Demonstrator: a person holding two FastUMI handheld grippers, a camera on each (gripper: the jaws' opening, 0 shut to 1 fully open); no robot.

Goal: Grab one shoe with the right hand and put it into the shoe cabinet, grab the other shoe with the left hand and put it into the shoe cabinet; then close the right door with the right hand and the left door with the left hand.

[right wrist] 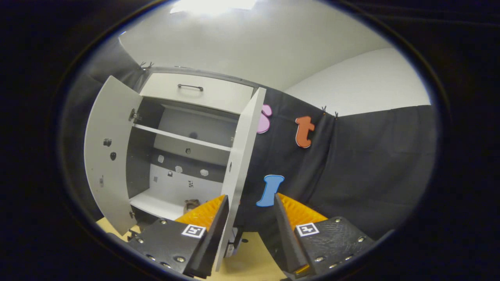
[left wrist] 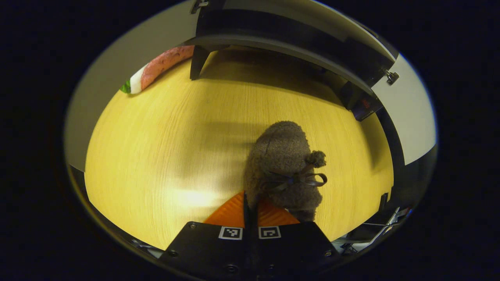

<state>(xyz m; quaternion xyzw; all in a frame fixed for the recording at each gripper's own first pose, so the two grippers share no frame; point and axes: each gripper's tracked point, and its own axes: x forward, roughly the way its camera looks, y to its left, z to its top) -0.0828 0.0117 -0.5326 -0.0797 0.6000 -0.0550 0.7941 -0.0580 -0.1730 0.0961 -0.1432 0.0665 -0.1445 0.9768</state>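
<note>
The left gripper [left wrist: 250, 208] is clamped on the heel end of a fuzzy brown shoe [left wrist: 282, 166], fingers nearly together with only a thin bit of fabric between them. That is the first risk: so slim a pinch on soft pile could slip, and the shoe's toe, hanging out ahead of the fingers, may swing or droop on the way to the cabinet [right wrist: 183, 156]. Its ribbon bow [left wrist: 302, 179] trails loose and could snag on a shelf edge.

In the left gripper view the wooden floor [left wrist: 164, 148] is bare under the shoe, with a rolled cushion [left wrist: 156, 70] against the wall at the far left and a dark piece of furniture [left wrist: 297, 43] standing along the far edge, a leg at its left corner. There is plenty of room to lift.

In the right gripper view the right gripper [right wrist: 250, 218] is spread wide and holds nothing. The cabinet stands with both doors open: the left door [right wrist: 107, 156] swung far out, the right door [right wrist: 242, 164] edge-on and passing between this gripper's fingers. A small brown thing on the bottom shelf [right wrist: 156, 205] looks like the other shoe [right wrist: 191, 203], though it is too small to be sure. With the door edge so near the fingers, a careless nudge could swing it into the opening before the second shoe goes in. The opening between the doors is fairly wide, the middle shelf [right wrist: 179, 137] limiting height.
</note>
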